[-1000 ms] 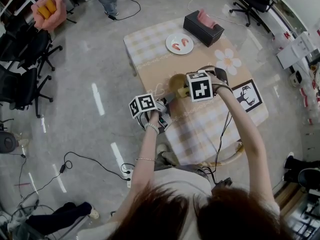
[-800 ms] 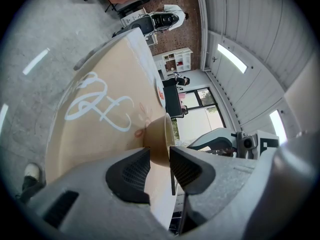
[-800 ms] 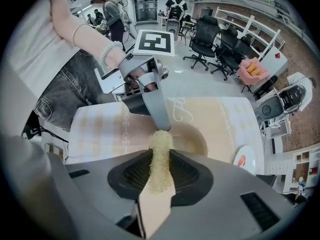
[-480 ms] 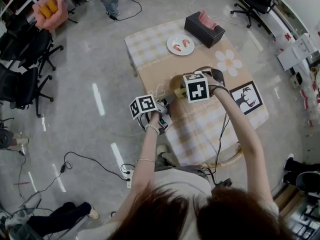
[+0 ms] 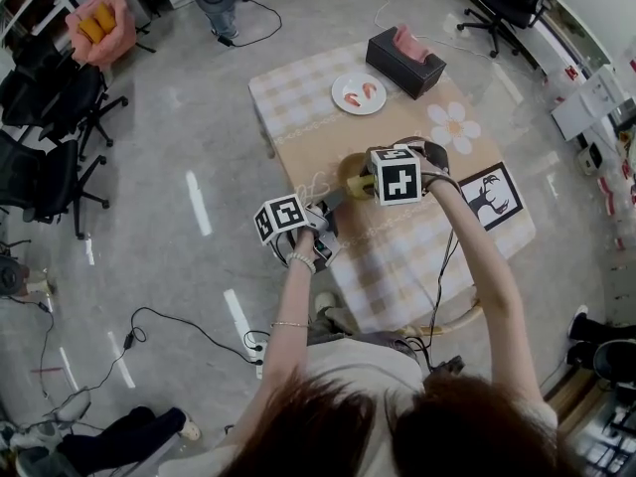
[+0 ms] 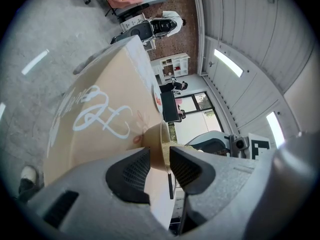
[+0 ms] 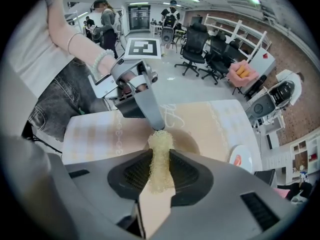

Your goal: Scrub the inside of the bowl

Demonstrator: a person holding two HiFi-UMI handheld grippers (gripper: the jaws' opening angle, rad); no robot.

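My left gripper (image 6: pixel 159 157) was clamped on the bowl (image 5: pixel 349 166), with one jaw outside the wall and one inside the rim. The bowl stood upright on the checked cloth of the table (image 5: pixel 397 256). I judged that this pinch had to stay firm and level, or the bowl would turn or tip under the scrubbing (a thin wall gives little to hold).

Over the bowl, my right gripper (image 7: pixel 160 165) was shut on a pale mesh scrubber (image 7: pixel 159 146), whose free end stuck out past the jaws toward the bowl's inside. To scrub well, I reckoned the free end should press against the inner wall and sweep round and down to the bottom. It should keep away from the left gripper's inner jaw at the rim. The pressure should be light enough that the soft pad did not fold or slip from the jaws.

Much was hard to read. From the head view, the right gripper's marker cube covered most of the bowl. From the right gripper view, the pad and jaws hid the bottom, so I could not tell whether the scrubber was touching. Nor could I tell whether any water or dirt lay inside. Beyond the bowl stood a white plate (image 5: pixel 358 108), its pink contents too small to name.
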